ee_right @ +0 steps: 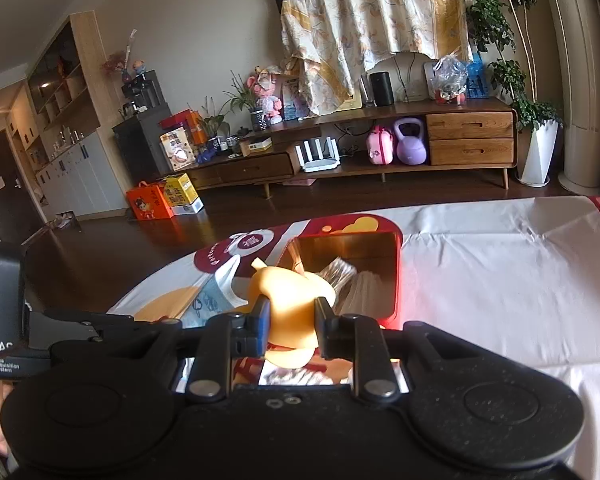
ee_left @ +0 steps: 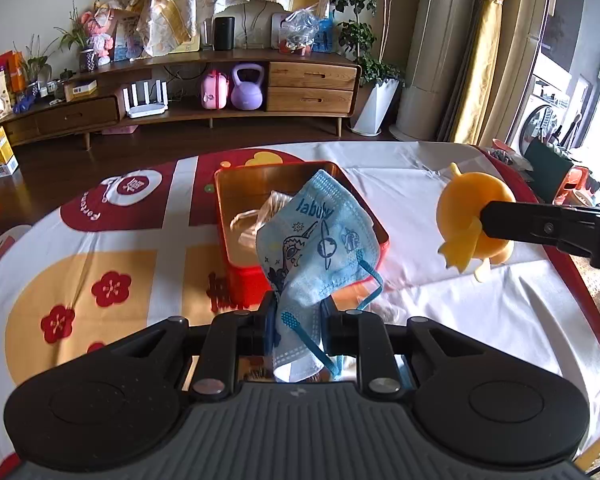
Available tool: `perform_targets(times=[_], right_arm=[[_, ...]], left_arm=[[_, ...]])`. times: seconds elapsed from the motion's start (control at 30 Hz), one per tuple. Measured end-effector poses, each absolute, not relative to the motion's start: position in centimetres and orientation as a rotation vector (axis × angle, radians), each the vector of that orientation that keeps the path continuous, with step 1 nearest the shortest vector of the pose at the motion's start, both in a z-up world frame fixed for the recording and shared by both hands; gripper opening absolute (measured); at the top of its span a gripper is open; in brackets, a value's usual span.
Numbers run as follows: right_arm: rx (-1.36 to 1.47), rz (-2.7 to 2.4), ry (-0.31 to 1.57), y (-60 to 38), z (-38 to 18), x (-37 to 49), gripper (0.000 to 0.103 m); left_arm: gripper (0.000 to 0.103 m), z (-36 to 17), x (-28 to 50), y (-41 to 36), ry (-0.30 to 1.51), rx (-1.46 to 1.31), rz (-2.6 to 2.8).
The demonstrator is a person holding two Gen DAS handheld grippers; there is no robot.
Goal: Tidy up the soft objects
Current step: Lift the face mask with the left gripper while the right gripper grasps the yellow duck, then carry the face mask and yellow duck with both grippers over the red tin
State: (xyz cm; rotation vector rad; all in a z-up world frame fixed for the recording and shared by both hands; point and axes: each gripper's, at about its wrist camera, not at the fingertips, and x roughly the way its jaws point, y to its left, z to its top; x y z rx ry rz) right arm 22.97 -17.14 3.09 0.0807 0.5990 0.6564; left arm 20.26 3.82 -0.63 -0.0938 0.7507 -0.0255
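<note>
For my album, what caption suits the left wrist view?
Left hand-held gripper lifts a blue face mask before a red tin.

mask [ee_left: 320,240]: light blue, with dark blue cartoon prints of planets and stars, blue ear loops
toy [ee_left: 470,216]: my soft yellow-orange one
tin [ee_left: 240,280]: red outside, golden inside
tablecloth [ee_left: 440,304]: white, with red and yellow panels and red plum blossoms
my grippers' fingers [ee_right: 327,320]: black
</note>
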Motion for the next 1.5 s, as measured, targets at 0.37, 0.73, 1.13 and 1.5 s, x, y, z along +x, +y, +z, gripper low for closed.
perform_targets(times=[0.37, 0.73, 1.13, 1.5], right_arm=[[0.033, 0.599, 0.684, -14.5, 2.7, 28.9, 0.018], [0.006, 0.605, 0.768, -13.0, 0.7, 33.0, 0.006], [-0.068, 0.636, 0.931, -15.6, -4.7, 31.4, 0.025], [-0.034, 0.624, 0.994, -15.0, -7.7, 31.7, 0.049]], left_arm=[[0.021, -0.2, 25.6, 3.5, 0.751, -0.03, -0.037], [0.021, -2.6, 30.2, 4.5, 0.806, -0.039, -0.017], [0.021, -4.6, 30.3, 5.0, 0.835, -0.048, -0.008], [0.021, -4.7, 30.0, 4.0, 0.833, -0.036, -0.043]])
